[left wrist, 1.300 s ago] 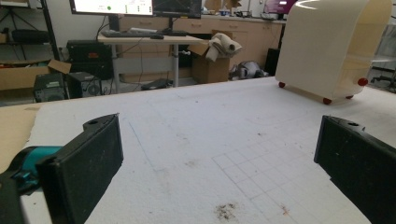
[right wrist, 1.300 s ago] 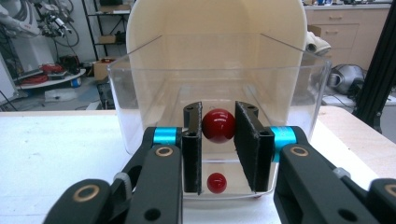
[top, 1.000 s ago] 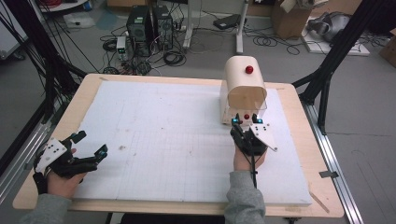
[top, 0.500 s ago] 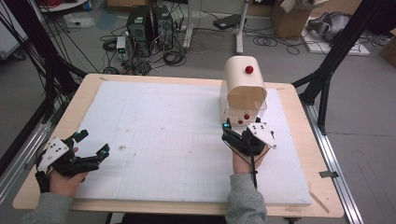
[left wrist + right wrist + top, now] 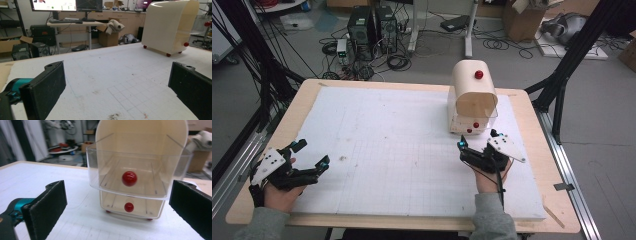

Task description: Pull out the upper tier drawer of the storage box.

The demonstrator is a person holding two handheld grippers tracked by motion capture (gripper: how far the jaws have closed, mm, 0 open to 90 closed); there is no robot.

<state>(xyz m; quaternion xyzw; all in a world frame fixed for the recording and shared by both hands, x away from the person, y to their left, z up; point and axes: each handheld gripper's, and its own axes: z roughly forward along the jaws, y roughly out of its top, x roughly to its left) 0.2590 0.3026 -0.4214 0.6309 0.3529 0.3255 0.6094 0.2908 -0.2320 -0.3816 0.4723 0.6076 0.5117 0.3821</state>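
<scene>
No brand, label or writing can be read on anything here; the lit monitor (image 5: 53,5) far beyond the left jaws is too blurred to make out. The left gripper (image 5: 310,161) lies low at the near left part of the counter (image 5: 277,130), held in a hand (image 5: 279,192) whose grey sleeve comes in from the bottom edge; its jaws stand wide apart with nothing between them but the white gridded mat (image 5: 402,150). In the left gripper view the cream drawer unit (image 5: 170,25) stands well ahead and toward the right jaw, well apart from it. The right gripper (image 5: 477,146) is held in a hand (image 5: 491,177) with its jaws pointing straight away from the person at the drawer unit (image 5: 473,102), whose front faces the person and whose rounded body runs lengthwise away toward the far edge. These jaws are also wide apart and grip nothing. Just ahead of them, in the right gripper view, the clear upper drawer (image 5: 137,172) is pulled out toward the jaws, its red knob (image 5: 129,178) centred between them; the lower drawer (image 5: 130,206) sits pushed in beneath it, with its own red knob (image 5: 129,207) lower down. The jaws are near the upper drawer's front but apart from it. Another red knob (image 5: 479,74) sits on top of the unit.
</scene>
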